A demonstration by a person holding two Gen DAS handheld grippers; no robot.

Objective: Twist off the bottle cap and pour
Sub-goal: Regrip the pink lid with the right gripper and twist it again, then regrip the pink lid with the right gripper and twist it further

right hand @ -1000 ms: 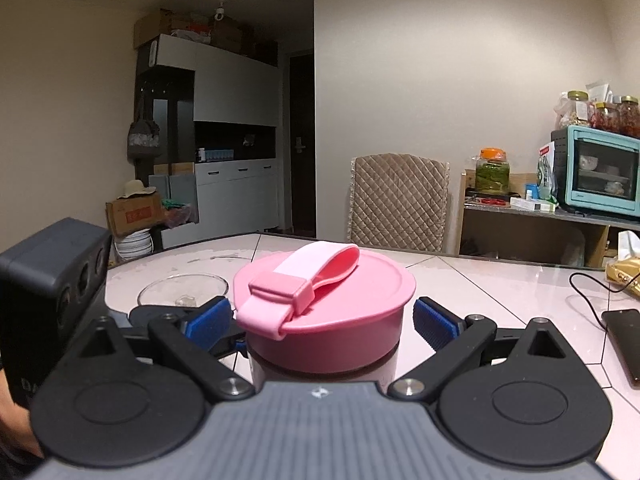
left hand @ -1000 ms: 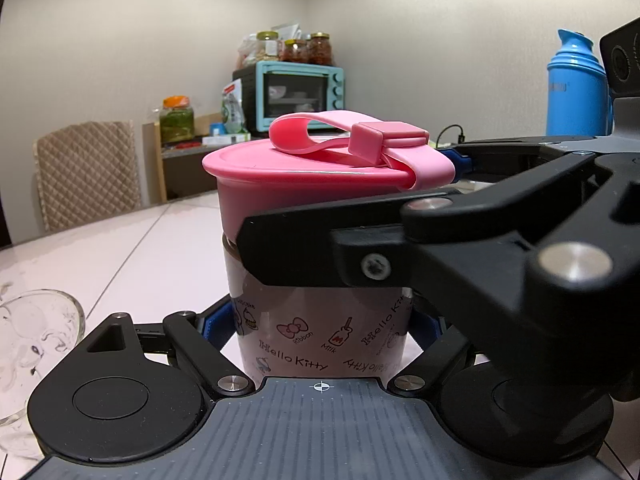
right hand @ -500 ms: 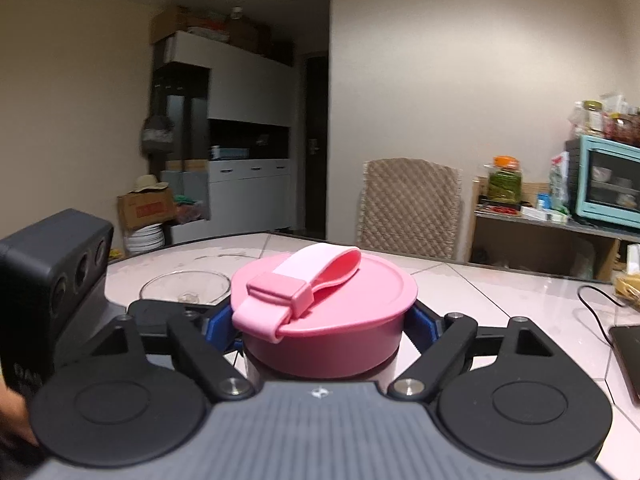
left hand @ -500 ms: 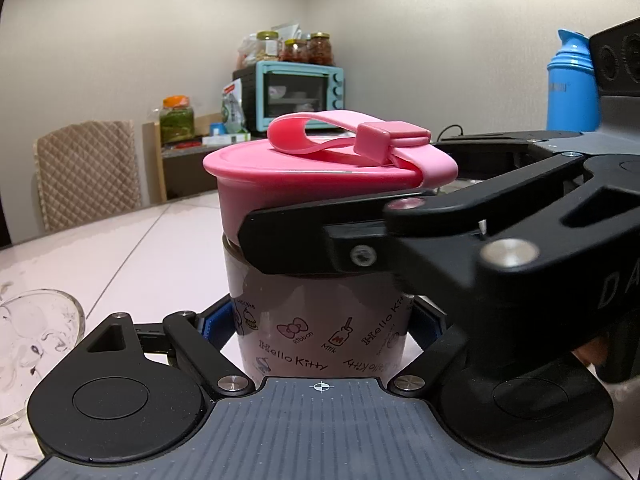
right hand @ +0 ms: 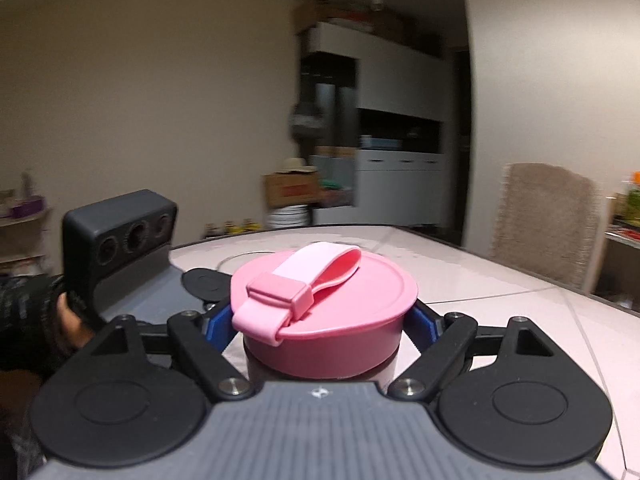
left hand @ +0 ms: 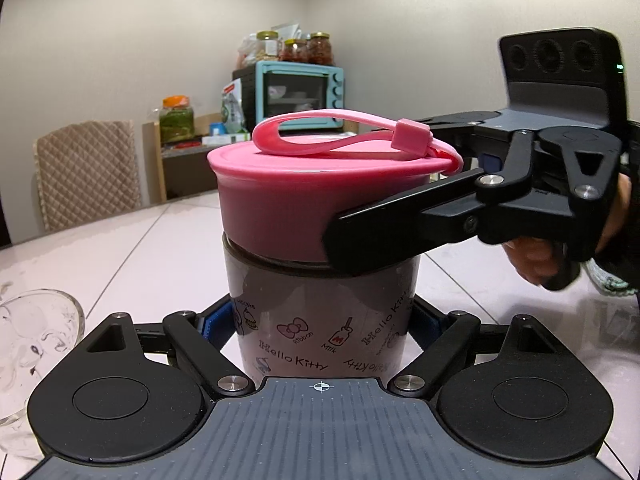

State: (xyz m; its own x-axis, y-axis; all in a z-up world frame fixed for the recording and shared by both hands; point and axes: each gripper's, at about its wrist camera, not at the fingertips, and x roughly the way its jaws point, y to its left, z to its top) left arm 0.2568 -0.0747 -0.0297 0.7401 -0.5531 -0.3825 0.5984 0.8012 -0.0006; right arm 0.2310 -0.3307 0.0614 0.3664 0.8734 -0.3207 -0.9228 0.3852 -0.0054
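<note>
The Hello Kitty bottle (left hand: 320, 312) stands upright on the pale tiled worktop (left hand: 120, 248), and the pink cap (left hand: 304, 200) is on top of it, with its pink strap (left hand: 340, 136) lying over the lid. The left gripper (left hand: 320, 328) is closed on the lower body of the bottle; its blue pads (left hand: 218, 318) press on both sides. The right gripper (right hand: 320, 324) is clamped on the cap, one blue pad at each side of the cap rim.

Compared with one second ago, the right gripper has turned around the cap. In the left wrist view its black finger (left hand: 400, 232) then crossed the front of the bottle very near to the camera; now it comes from the right side, and the hand (left hand: 560, 248) that holds it is visible. In the right wrist view the room has swung sideways and looks blurred, and the chair (right hand: 548, 224) now stands far to the right. The bottle has stayed at the same place. A clear glass bowl (left hand: 36, 340) is at the left, near the bottle.
</note>
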